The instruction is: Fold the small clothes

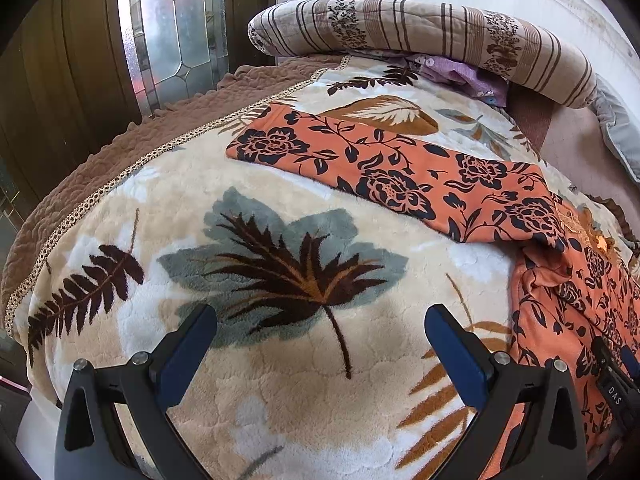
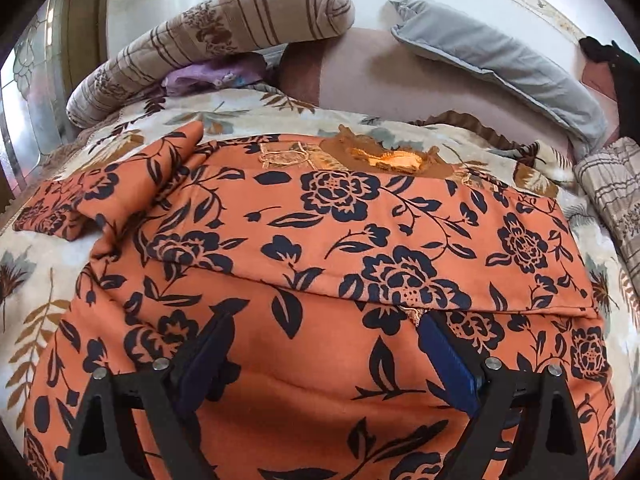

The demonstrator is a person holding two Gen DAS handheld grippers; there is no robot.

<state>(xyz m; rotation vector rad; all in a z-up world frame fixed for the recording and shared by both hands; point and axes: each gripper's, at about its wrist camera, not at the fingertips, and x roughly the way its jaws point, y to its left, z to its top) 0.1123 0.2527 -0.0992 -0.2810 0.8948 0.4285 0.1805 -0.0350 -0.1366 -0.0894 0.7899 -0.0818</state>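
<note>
From the left wrist we see mostly the leaf-patterned blanket (image 1: 280, 272) covering the bed, with a wooden door with a leaded glass pane (image 1: 176, 28) at the far left, which the right wrist shows only as a sliver at its edge. Our left tool (image 1: 320, 328) is spread wide over bare blanket and grips nothing. The orange floral garment (image 1: 400, 176) lies ahead of it and to its right: one sleeve stretches flat across the blanket toward the far left, while the body of the garment bunches at the right edge of this view. There we also glimpse part of the other tool, black with blue pads.

The right wrist gives us what the left cannot: the whole body of the orange floral garment (image 2: 360, 220) spread on the bed, its embroidered neckline (image 2: 384, 158) at the far side and a folded edge running across just ahead of the fingertips. Our right tool (image 2: 324, 328) is spread open directly over the fabric, the cloth lying beneath and between its fingers; we cannot tell whether the tips touch it. Beyond lie a striped quilt roll (image 2: 224, 32), a grey pillow (image 2: 500, 64) and a scrap of purple cloth (image 2: 208, 76).
</note>
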